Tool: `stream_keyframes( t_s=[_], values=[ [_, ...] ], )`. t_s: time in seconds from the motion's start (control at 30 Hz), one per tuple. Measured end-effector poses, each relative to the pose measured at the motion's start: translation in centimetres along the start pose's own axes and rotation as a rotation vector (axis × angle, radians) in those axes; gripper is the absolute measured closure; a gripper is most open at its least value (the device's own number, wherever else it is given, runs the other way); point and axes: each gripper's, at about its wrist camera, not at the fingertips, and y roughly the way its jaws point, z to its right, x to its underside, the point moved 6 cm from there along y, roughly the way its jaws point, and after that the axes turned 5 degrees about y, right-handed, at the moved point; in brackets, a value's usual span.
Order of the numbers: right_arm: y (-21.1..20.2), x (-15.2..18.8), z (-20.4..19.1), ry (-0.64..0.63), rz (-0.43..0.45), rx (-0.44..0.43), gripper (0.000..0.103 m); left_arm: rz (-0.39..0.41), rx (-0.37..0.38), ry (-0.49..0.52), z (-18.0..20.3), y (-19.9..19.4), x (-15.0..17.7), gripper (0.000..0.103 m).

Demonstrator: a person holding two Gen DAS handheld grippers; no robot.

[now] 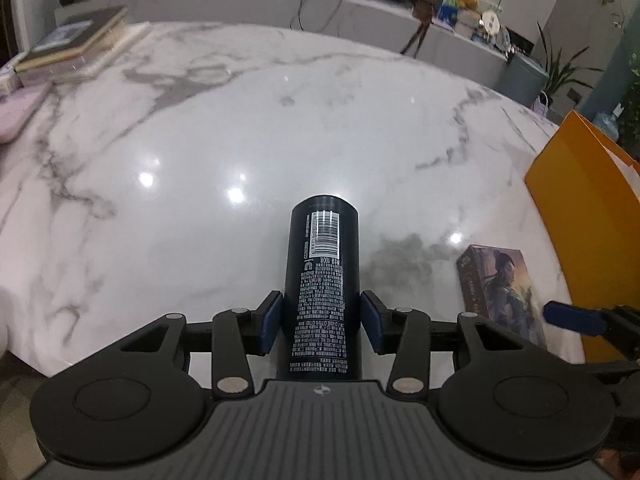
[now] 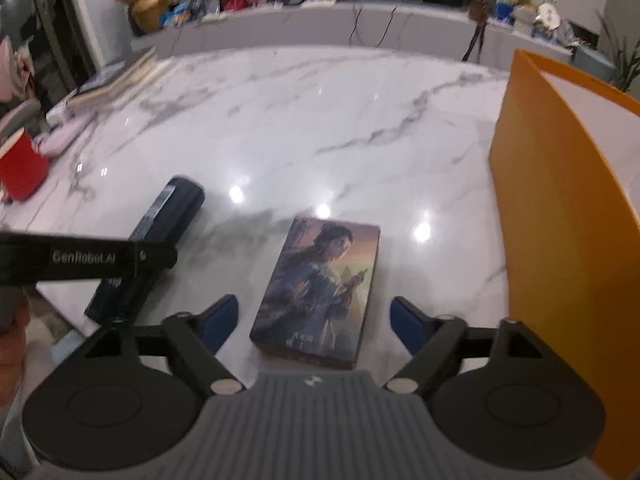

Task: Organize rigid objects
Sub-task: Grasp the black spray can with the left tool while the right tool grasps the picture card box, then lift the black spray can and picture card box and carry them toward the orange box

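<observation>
A dark cylindrical tube (image 1: 322, 264) with white print and a barcode lies on the marble table (image 1: 240, 120), pointing away from me. My left gripper (image 1: 322, 320) straddles its near half. The left pad sits against the tube and a thin gap shows at the right pad, so the jaws are open. An illustrated box (image 2: 320, 288) lies flat to the right of the tube (image 2: 176, 204). My right gripper (image 2: 316, 320) stands open around the box's near end, with clear gaps on both sides. One blue fingertip (image 1: 576, 316) of the right gripper shows beside the box (image 1: 500, 288).
A tall orange container (image 2: 560, 220) with a white inside stands at the right, close to the box. Stacked books (image 1: 76, 44) and a pink item (image 1: 16, 116) lie at the far left. A red box (image 2: 20, 172) sits at the left. The table's near edge runs just under both grippers.
</observation>
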Motion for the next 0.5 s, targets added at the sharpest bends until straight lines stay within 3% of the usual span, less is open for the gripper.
stream_keyframes(
  t_s=[0.17, 0.23, 0.5],
  values=[
    [0.6, -0.2, 0.4, 0.007, 0.070, 0.062, 0.020, 0.013, -0.056, -0.005, 0.1, 0.3, -0.5, 0.047],
    [0.9, -0.2, 0.4, 0.023, 0.079, 0.063, 0.020, 0.009, -0.088, -0.024, -0.3, 0.6, -0.7, 0.034],
    [2.3, 0.3, -0.2, 0.025, 0.081, 0.078, 0.020, 0.005, -0.163, 0.070, 0.4, 1.3, -0.6, 0.034]
  ],
)
